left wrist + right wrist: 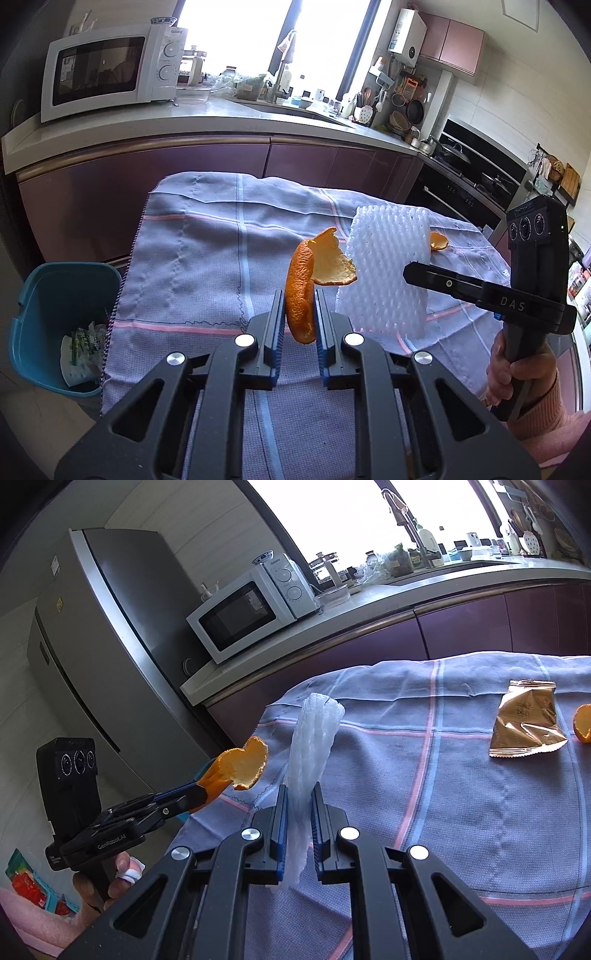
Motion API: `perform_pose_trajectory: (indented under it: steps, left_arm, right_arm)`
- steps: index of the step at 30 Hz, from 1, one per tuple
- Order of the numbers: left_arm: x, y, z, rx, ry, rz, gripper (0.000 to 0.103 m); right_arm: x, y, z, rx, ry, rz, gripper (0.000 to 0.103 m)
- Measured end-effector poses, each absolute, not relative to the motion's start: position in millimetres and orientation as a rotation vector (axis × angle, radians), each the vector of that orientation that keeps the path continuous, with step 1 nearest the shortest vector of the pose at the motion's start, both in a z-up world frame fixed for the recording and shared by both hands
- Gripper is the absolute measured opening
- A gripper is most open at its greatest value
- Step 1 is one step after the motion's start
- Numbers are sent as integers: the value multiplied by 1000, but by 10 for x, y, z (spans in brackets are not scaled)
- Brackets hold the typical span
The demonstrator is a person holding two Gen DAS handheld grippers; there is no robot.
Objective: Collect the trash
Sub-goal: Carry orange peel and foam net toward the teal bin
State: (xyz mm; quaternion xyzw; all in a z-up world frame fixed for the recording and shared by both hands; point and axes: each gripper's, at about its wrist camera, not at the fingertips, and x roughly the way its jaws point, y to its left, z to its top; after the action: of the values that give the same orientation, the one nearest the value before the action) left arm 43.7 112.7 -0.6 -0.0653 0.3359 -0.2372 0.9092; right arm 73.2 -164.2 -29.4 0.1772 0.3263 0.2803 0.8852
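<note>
**Both claws loaded, bin waits at the near left**

The left gripper [300, 314] is clamped on a curled orange peel [308, 280], held clear above the checked cloth [207, 258]. The right gripper [299, 808] is pinched on a white foam fruit net [312, 746], which stands up between its fingers and hangs limp below them. Still lying on the cloth, on the far right, are a gold snack wrapper [524, 720] and a second piece of peel [583, 729].

The teal trash bin [55, 295] sits on the floor just off the cloth's left edge, with some paper waste already in it (the left claw is the nearer of the two).

The step in hand looks like carrying both pieces to the bin. To do it well, bring each claw fully over the bin's mouth before letting go, since the light net may drift or cling to a pad. Dropping the peel first would clear room for the right arm to cross over.
</note>
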Motion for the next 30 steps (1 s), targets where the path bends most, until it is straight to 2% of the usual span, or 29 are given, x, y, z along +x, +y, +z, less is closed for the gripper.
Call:
perform_pose_trajectory:
  steps: [30]
  left_arm:
    - [313, 1795, 82, -212, 653, -351, 16]
  right_arm:
    - [993, -903, -266, 327, 724, 733, 11]
